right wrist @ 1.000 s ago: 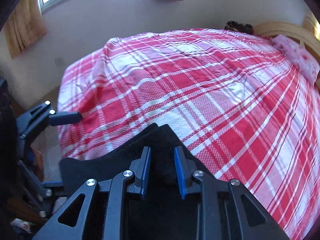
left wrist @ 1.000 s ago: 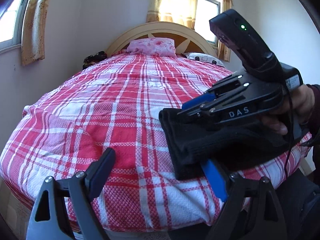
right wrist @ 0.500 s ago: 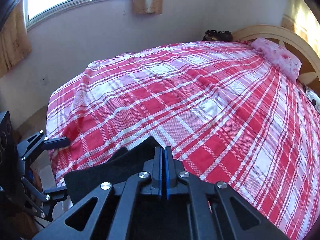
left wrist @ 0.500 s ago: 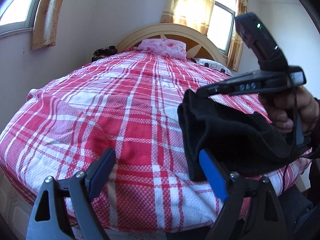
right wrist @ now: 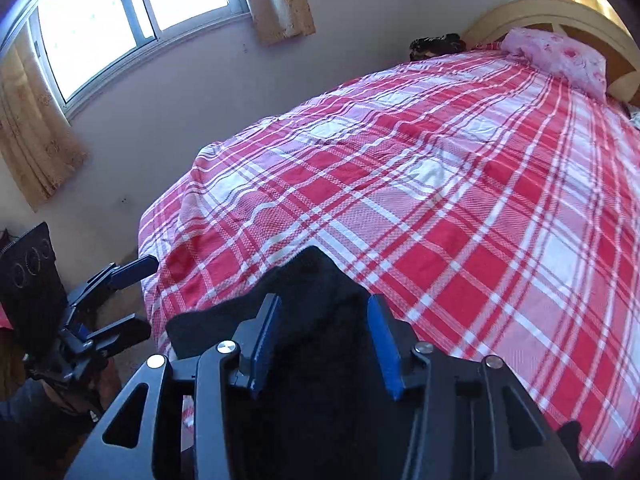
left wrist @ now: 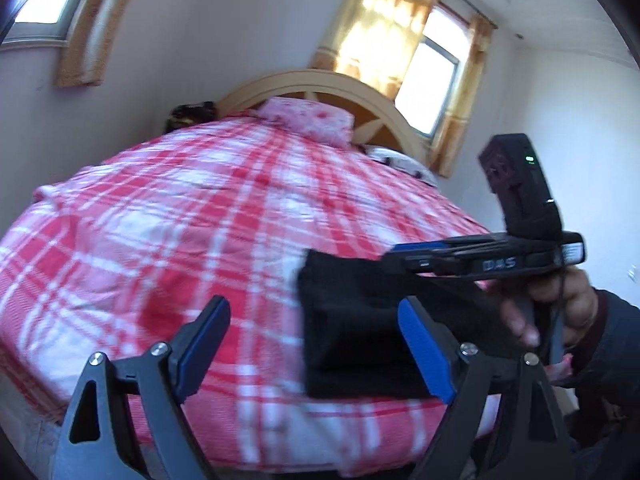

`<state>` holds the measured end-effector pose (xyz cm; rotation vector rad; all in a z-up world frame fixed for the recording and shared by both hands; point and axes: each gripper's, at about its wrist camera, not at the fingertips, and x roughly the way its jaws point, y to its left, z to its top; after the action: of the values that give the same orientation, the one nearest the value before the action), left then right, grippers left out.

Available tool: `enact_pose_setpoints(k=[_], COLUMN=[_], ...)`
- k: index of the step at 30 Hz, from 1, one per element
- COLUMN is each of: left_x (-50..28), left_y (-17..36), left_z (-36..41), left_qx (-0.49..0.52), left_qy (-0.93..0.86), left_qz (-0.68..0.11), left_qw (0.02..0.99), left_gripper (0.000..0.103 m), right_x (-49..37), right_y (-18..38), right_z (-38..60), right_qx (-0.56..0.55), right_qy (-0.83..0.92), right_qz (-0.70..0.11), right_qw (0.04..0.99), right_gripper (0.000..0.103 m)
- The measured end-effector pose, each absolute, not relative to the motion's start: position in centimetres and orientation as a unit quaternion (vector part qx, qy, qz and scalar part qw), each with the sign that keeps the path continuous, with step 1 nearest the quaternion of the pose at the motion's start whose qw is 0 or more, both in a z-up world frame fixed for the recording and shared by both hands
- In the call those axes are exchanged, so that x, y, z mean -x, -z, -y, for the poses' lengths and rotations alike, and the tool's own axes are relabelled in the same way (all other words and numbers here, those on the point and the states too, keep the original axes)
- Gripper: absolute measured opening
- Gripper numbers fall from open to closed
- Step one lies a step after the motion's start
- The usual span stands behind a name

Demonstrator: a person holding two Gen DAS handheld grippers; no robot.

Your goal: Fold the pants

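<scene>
The black pants point(left wrist: 360, 328) lie folded into a compact stack at the near edge of the red plaid bed point(left wrist: 208, 216). They also show in the right wrist view point(right wrist: 316, 292), just below the right fingers. My right gripper point(right wrist: 324, 332) is open, its blue pads apart above the stack and gripping nothing. It shows side-on in the left wrist view point(left wrist: 412, 252), level over the pants. My left gripper point(left wrist: 312, 344) is open and empty, to the left of the stack. It shows in the right wrist view point(right wrist: 132, 292) off the bed's corner.
A pink pillow point(left wrist: 308, 120) and a wooden headboard point(left wrist: 320, 84) are at the far end of the bed. A dark bundle point(right wrist: 436, 44) sits by the headboard. A black speaker point(right wrist: 28, 276) stands on the floor at the left. Curtained windows point(right wrist: 132, 8) line the walls.
My right gripper was shut on the pants half a second ago and has opened, letting them go. Both grippers have lifted and tilted upward a little.
</scene>
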<state>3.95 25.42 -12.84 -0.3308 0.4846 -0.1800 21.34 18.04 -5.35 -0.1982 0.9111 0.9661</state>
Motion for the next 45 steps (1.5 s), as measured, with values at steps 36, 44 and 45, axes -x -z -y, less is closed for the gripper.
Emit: enact_pose_setpoints(k=[36, 44, 45], left_x=[-3.8, -8.0, -8.1], left_y=[13.1, 14.5, 15.4], left_z=[-27.0, -21.2, -21.1], left_qx=[0.176, 0.125, 0.11], left_qy=[0.084, 0.087, 0.068], left_qz=[-0.253, -0.309, -0.323], left_qw=[0.948, 0.939, 0.938], left_gripper=[0.049, 0.065, 0.065], right_x=[-6.3, -11.3, -12.2], right_y=[9.9, 8.1, 7.4], right_z=[-11.5, -8.2, -7.2], right_qx=[0.327, 0.167, 0.128], right_qy=[-0.438, -0.447, -0.458], right_qz=[-0.28, -0.339, -0.35], right_qw=[0.789, 0.811, 0.807], right_gripper=[0.013, 0.057, 0.057])
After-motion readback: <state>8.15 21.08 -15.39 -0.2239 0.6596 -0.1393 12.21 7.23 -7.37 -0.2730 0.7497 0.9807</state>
